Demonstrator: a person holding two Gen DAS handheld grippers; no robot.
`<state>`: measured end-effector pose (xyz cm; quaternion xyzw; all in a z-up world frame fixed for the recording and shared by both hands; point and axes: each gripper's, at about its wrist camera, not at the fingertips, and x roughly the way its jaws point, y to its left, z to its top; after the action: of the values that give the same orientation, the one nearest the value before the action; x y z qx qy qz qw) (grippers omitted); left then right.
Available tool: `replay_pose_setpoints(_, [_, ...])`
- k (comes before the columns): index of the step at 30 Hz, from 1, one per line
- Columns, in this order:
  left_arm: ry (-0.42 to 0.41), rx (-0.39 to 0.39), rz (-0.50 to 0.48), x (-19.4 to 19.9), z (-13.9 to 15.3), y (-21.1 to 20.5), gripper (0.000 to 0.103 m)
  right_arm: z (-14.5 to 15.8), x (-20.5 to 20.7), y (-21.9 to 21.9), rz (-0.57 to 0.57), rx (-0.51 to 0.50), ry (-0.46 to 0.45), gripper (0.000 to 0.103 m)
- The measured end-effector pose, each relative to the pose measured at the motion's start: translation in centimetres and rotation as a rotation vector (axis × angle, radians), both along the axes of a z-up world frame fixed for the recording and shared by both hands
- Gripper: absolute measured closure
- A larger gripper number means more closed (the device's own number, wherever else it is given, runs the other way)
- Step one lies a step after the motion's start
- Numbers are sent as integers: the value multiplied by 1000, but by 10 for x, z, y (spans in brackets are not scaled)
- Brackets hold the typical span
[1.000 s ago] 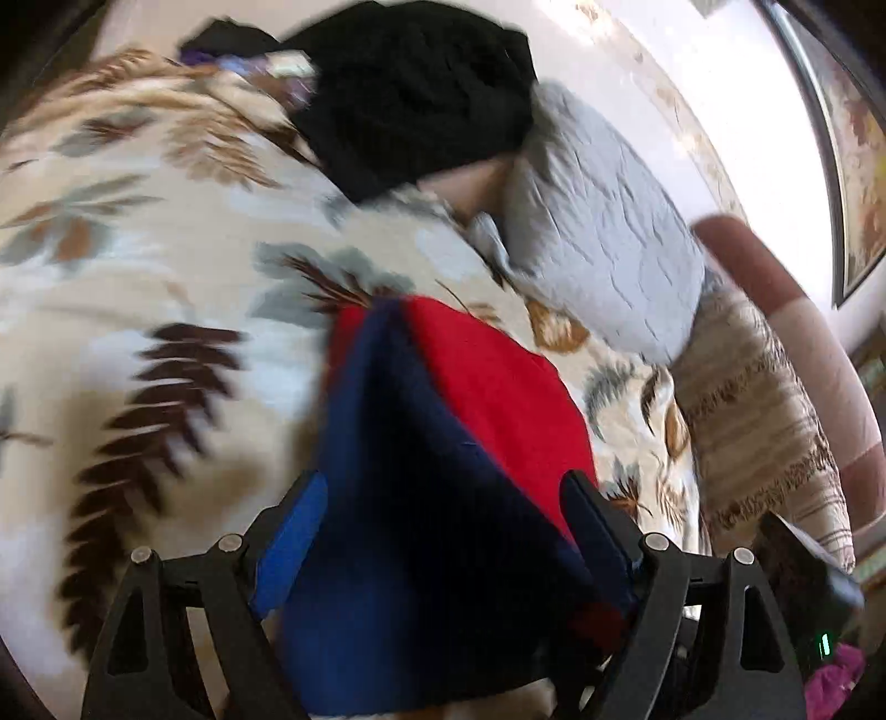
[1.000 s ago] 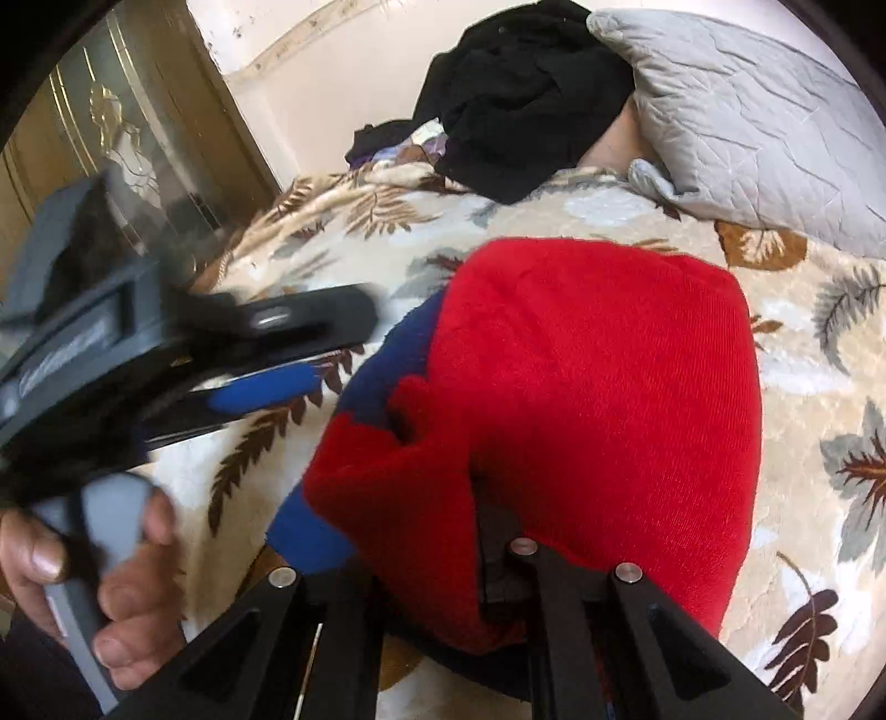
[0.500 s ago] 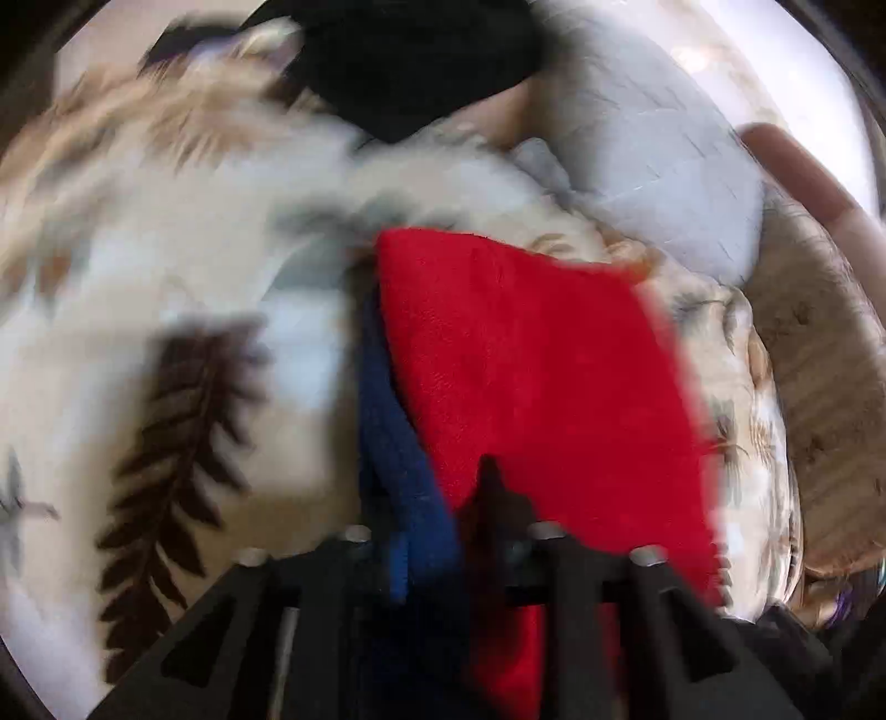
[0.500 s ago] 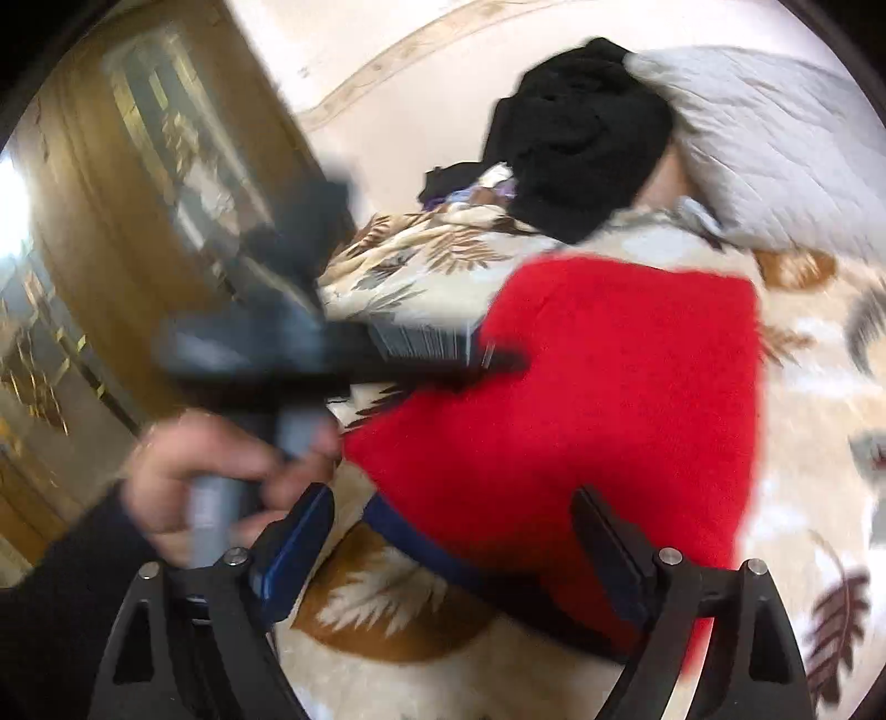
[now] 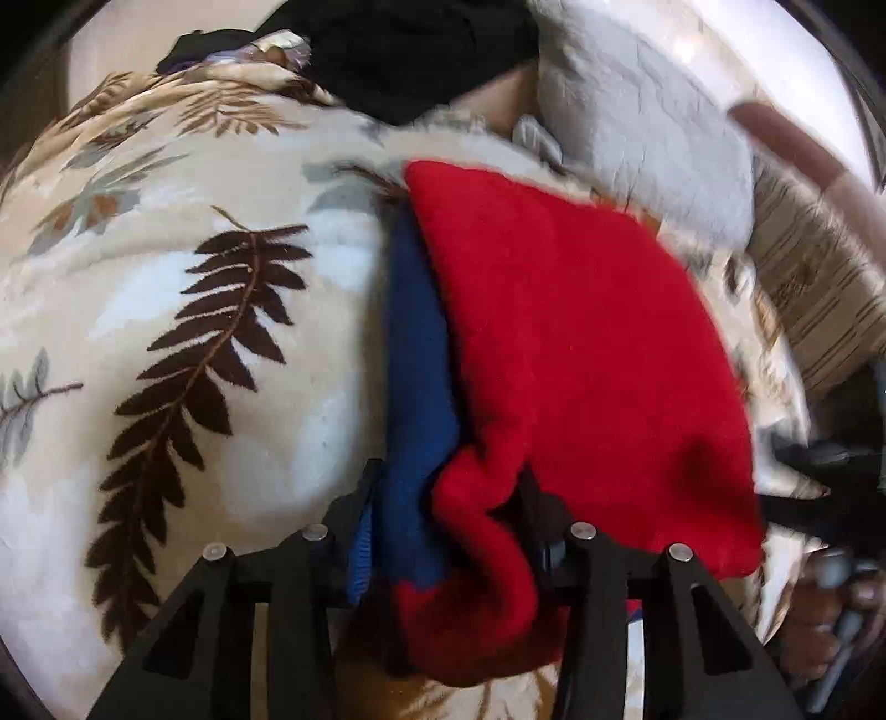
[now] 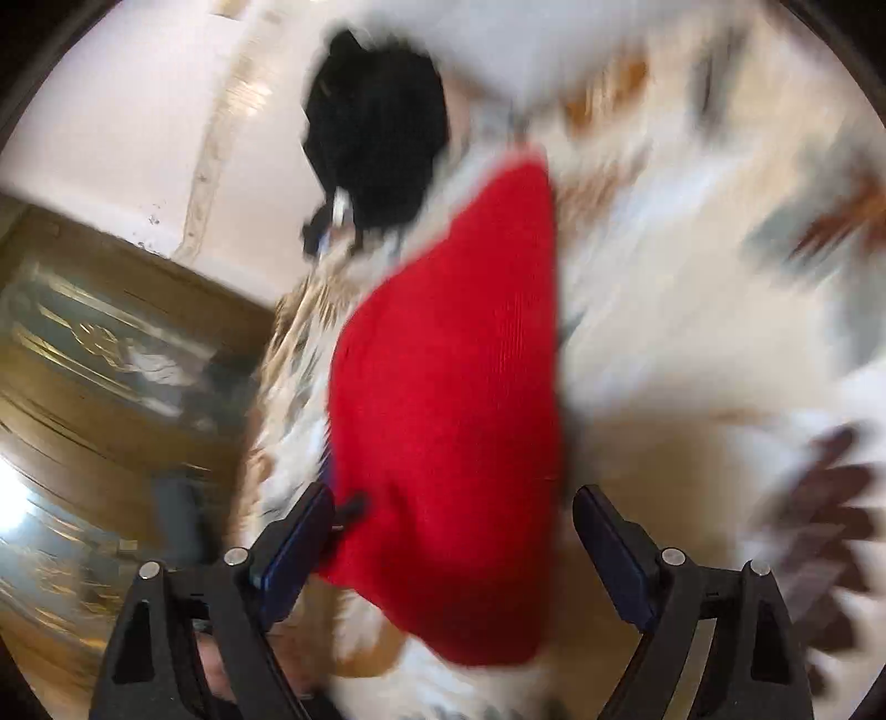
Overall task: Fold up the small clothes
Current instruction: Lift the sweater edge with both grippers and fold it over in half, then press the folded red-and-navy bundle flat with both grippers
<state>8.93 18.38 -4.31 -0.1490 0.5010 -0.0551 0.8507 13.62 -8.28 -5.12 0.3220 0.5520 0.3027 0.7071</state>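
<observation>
On the bed, nearest us: our left gripper [image 5: 446,498] is closing, and the bunched near edge of the red and blue garment [image 5: 559,343] sits pinched between its two black fingers, red cloth spilling over them.
Garment: we see it lying folded on the blanket [image 5: 166,310], red layer on top, a blue strip showing along its left edge.
Right gripper: our right gripper [image 6: 454,531] has its jaws well apart and closing; the near end of the garment [image 6: 448,421] lies in the gap, and the blue pads do not press on it. This view is blurred, so we cannot tell if the left pad brushes the cloth.
Right of the garment: a hand [image 5: 814,637] on a grey handle, blurred, at the picture's edge.
Blanket: cream fleece with brown and grey leaves, under the garment on every side.
Beyond the garment: a grey quilted pillow [image 5: 648,149] just behind its far right corner.
Farthest: a heap of black clothes [image 5: 410,50] behind the garment, left of the pillow.
</observation>
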Motion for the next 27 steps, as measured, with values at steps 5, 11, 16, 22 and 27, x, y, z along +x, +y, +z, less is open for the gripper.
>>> replay_pose_setpoints(5, [-4,39,-20,-2,7,-6,61,46,-10,13,26,-180,-123,81])
replay_pose_setpoints(11, [-90,-12,-11,-8,40,-4,56,17,-11,-5,40,-133,-65,50])
replay_pose_setpoints(16, [-130,-27,-37,22,48,-6,32,35,16,-36,-99,0,-123,21])
replay_pose_setpoints(22, [31,-126,-14,48,6,-1,62,36,46,13,32,-129,-110,61])
replay_pose_setpoints(27, [29,-114,-31,48,3,-7,61,14,46,14,-3,-208,-89,50])
